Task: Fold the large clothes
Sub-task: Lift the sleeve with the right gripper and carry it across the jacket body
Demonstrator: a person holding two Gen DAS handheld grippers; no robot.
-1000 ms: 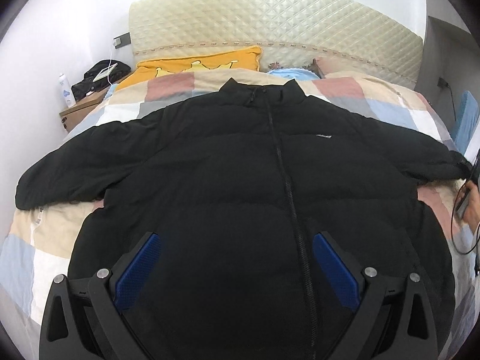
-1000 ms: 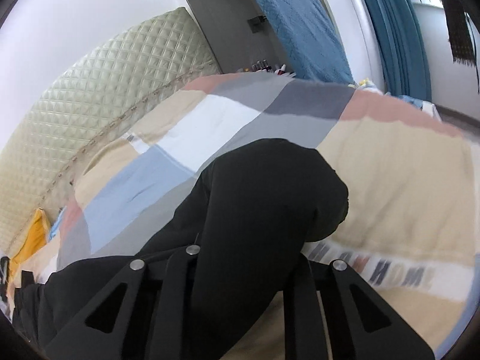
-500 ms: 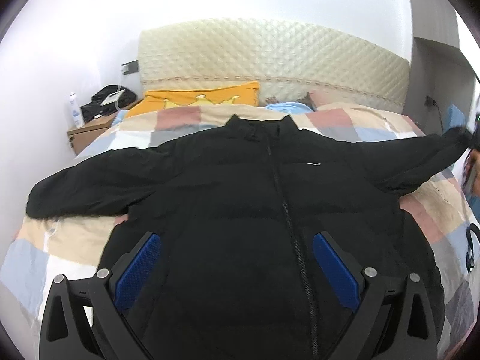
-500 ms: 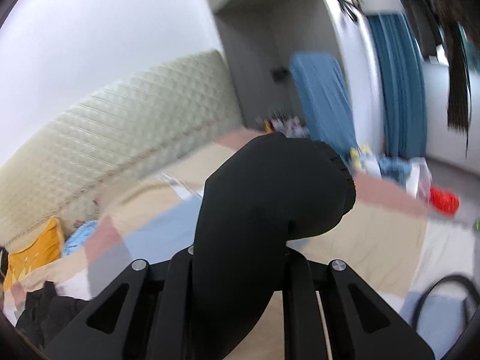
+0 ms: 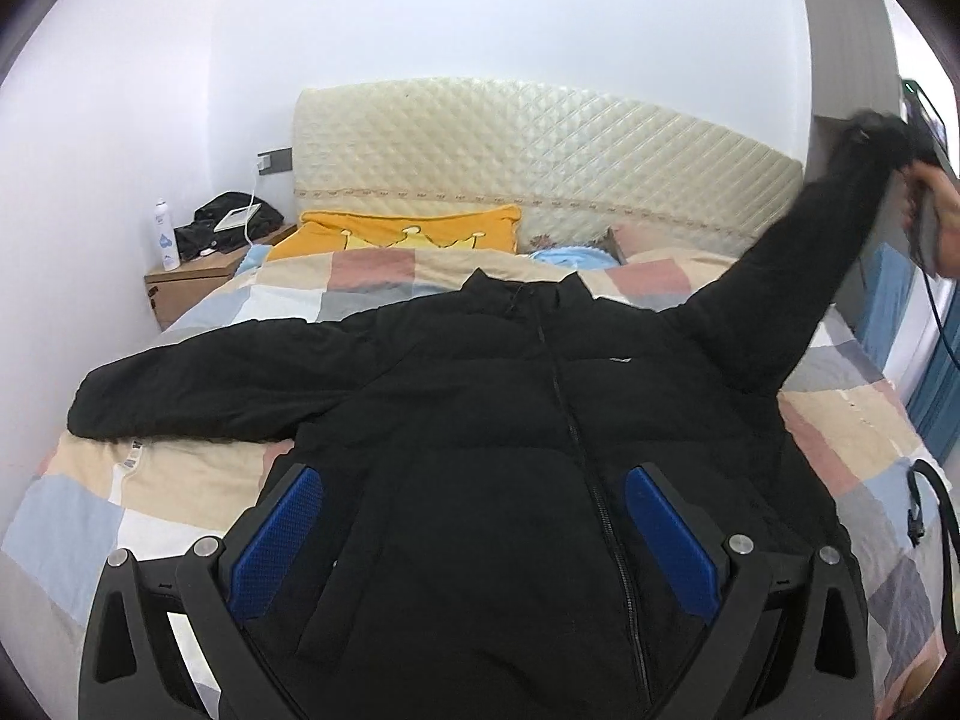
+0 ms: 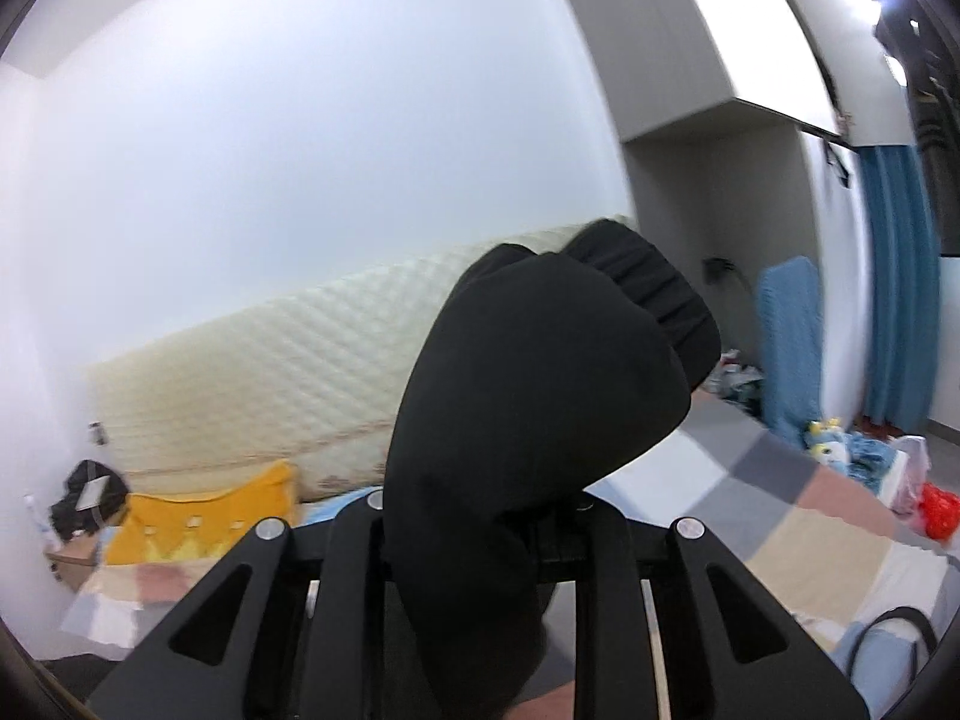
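Note:
A black puffer jacket (image 5: 480, 432) lies front up on the bed, zipped, collar toward the headboard. Its left sleeve (image 5: 198, 384) lies flat across the quilt. Its right sleeve (image 5: 798, 276) is lifted high in the air at the right edge. My right gripper (image 6: 480, 534) is shut on this sleeve's cuff end (image 6: 540, 372), which fills the middle of the right wrist view. My left gripper (image 5: 474, 534) is open and empty, its blue pads (image 5: 276, 534) spread above the jacket's lower front.
The bed has a patchwork quilt (image 5: 180, 492), a yellow pillow (image 5: 408, 234) and a cream padded headboard (image 5: 540, 150). A wooden nightstand (image 5: 192, 276) with a bottle and black items stands at the left. Blue curtains (image 6: 900, 276) and floor clutter are at the right. A black cable (image 5: 930, 516) lies on the quilt.
My right gripper has lifted the right sleeve from the bed high into the air. The left gripper has drawn back and tilted up, staying open.

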